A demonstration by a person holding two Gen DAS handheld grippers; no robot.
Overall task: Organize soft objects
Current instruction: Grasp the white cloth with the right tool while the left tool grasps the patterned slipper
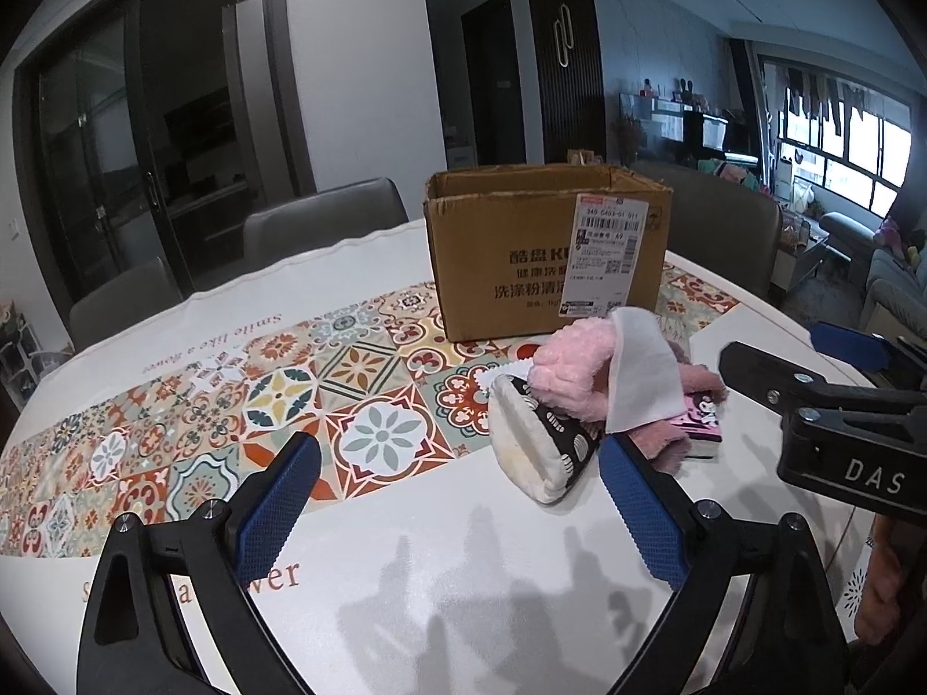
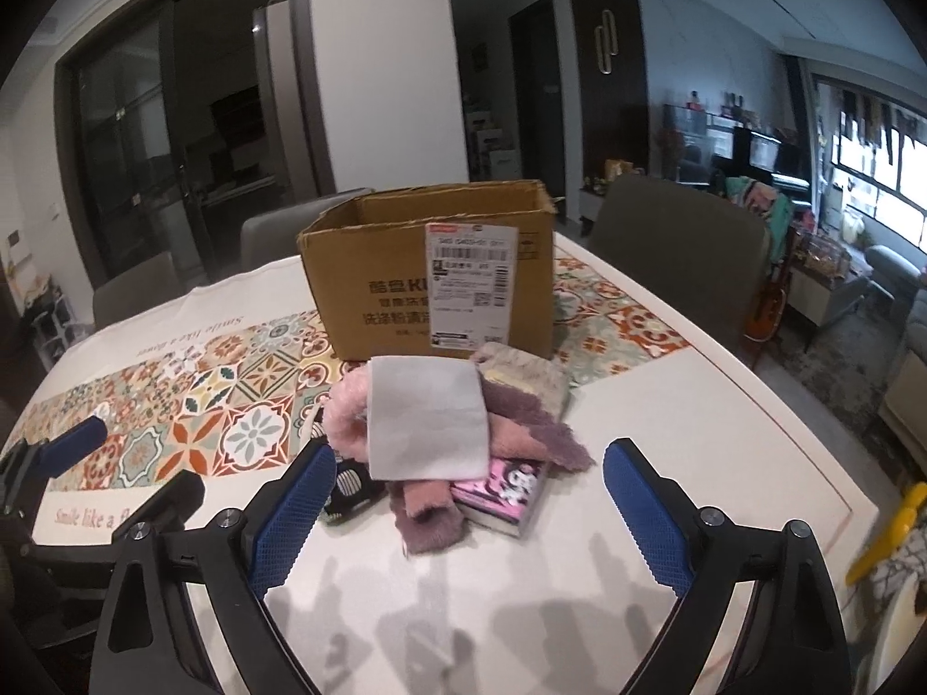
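A heap of soft things lies on the table in front of an open cardboard box (image 1: pixel 544 249) (image 2: pixel 434 278). On top rests a white cloth pad (image 1: pixel 640 370) (image 2: pixel 426 417), over a pink fluffy piece (image 1: pixel 570 370) (image 2: pixel 345 417) and mauve fluffy cloths (image 2: pixel 521 428). A black-and-white patterned slipper (image 1: pixel 539 446) (image 2: pixel 347 486) and a pink printed pack (image 1: pixel 704 417) (image 2: pixel 504 492) lie at the heap's near side. My left gripper (image 1: pixel 460 501) is open, left of and just short of the heap. My right gripper (image 2: pixel 469 512) is open, with the heap's near edge between its fingertips. Neither holds anything.
The round table (image 1: pixel 434 579) carries a tiled-pattern runner (image 1: pixel 232 405). Grey chairs (image 1: pixel 324 220) (image 2: pixel 678 243) stand behind it. A yellow object (image 2: pixel 886 527) shows at the right edge in the right wrist view. The right gripper's body (image 1: pixel 834 423) sits right of the heap.
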